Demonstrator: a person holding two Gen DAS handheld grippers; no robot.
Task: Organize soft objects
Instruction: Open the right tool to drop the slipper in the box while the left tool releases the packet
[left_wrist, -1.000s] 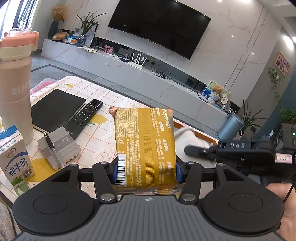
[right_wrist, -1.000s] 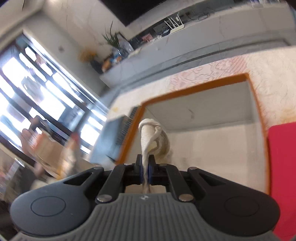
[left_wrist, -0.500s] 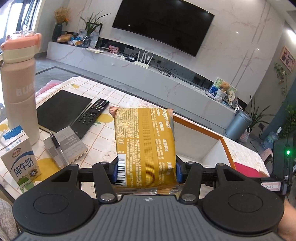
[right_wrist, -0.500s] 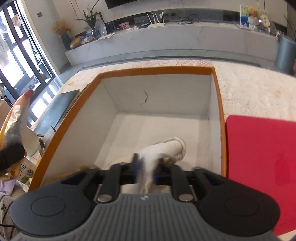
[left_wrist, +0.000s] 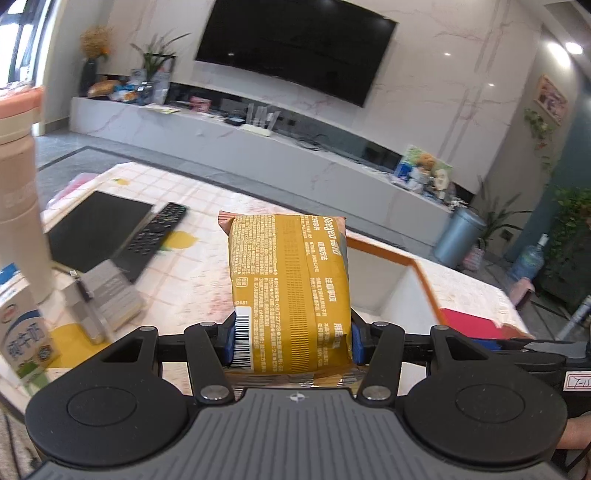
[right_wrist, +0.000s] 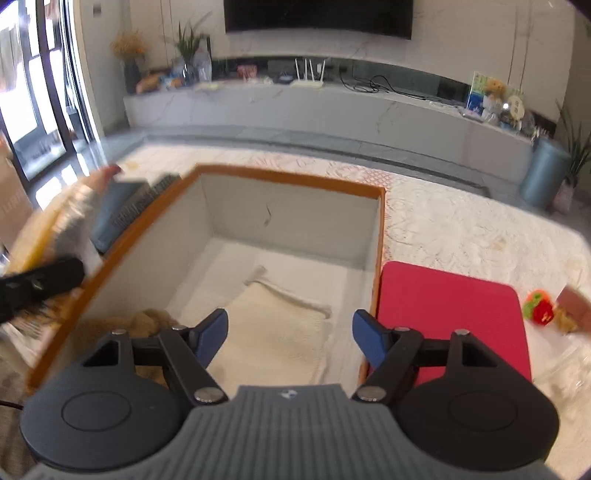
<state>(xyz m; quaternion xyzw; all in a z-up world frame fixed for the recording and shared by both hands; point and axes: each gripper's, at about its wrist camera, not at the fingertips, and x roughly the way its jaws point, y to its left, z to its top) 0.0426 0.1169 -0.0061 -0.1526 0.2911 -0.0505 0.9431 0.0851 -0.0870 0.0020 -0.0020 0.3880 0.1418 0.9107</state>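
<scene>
Now R gripper opening, nothing between pads; cream cloth lies loose in box, prob. just under it. L gripper clamps yellow packet beside box. Next: carry packet over rim, let go.

Left gripper jaws clamped; right gripper jaws opening, empty.

Showing mustard-yellow with a dotted band and a barcode: the soft plastic snack packet. Edging in orange, lining in pale grey: the open rectangular box. Lying cream and quilted: the folded cloth towel. Glowing plain red: the flat rectangular mat. Checking in cream with yellow lemons: the desk cloth.
</scene>
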